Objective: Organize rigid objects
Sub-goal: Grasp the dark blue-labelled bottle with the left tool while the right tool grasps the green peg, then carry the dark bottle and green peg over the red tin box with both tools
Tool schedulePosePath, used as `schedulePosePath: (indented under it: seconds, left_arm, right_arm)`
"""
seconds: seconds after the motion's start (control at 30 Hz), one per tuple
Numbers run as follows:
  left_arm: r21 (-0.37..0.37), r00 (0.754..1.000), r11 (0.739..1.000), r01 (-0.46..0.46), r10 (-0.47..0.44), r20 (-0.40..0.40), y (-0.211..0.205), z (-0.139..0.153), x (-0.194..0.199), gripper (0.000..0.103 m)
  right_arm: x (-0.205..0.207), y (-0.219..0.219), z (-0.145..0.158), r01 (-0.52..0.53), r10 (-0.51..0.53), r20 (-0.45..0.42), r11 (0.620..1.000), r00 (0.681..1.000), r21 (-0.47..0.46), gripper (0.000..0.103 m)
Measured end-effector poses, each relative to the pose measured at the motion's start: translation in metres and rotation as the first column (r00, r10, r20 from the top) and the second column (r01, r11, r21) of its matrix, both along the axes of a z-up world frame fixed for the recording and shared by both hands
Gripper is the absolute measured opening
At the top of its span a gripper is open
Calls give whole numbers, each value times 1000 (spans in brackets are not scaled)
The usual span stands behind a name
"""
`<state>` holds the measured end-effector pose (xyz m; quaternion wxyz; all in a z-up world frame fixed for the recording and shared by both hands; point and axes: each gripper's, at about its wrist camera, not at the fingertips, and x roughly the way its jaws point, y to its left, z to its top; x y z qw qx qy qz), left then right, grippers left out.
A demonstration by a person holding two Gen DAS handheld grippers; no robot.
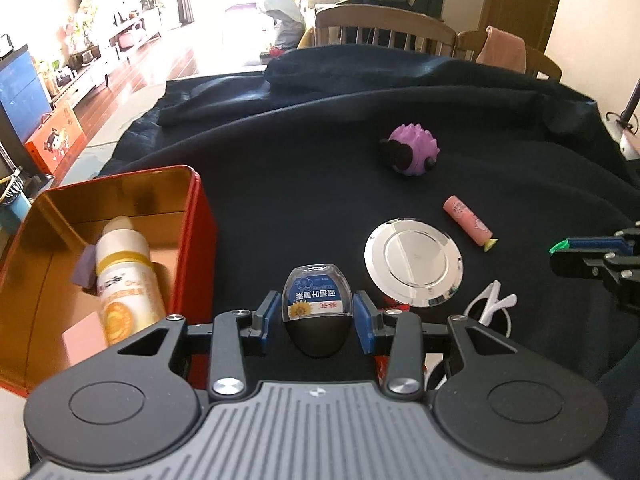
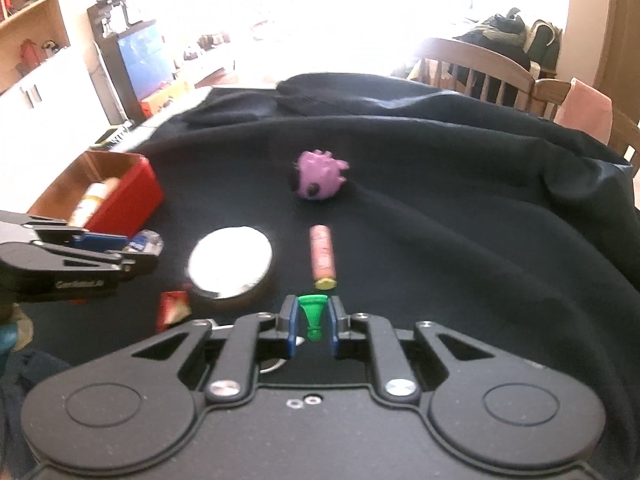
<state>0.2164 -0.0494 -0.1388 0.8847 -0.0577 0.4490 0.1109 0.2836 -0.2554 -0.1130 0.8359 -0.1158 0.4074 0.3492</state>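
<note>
My left gripper is shut on a small clear-topped, black-bottomed case with a blue label, held above the dark cloth, just right of the red tin box. The box holds a white and yellow bottle. My right gripper is shut on a small green piece; it also shows at the right edge of the left wrist view. On the cloth lie a silver round disc, a pink cylinder with a yellow tip and a purple spiky toy.
A white plastic piece lies right of the disc. A small red packet lies near the disc's front. The dark cloth covers the table, bunched at the back. Wooden chairs stand behind the table.
</note>
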Motion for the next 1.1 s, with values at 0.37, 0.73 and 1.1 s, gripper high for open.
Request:
schedulePosePath:
  seconds: [0.37,0.73,1.1]
  left_arm:
    - [-2,999,1000,13,-13,32,9,33,-35,38]
    - [-41,998,999,24,-22,54,48,55,-66,38]
    - [-40,998,999,-25,27,51,116,54,-85,38]
  right_arm:
    - [-46,17,34,-40,42,-23,997,999,65,14]
    - [-86,66,57,-113,115,-8,988,993,107,14]
    - [-106,128,52,-140,143,-22,985,990,103,14]
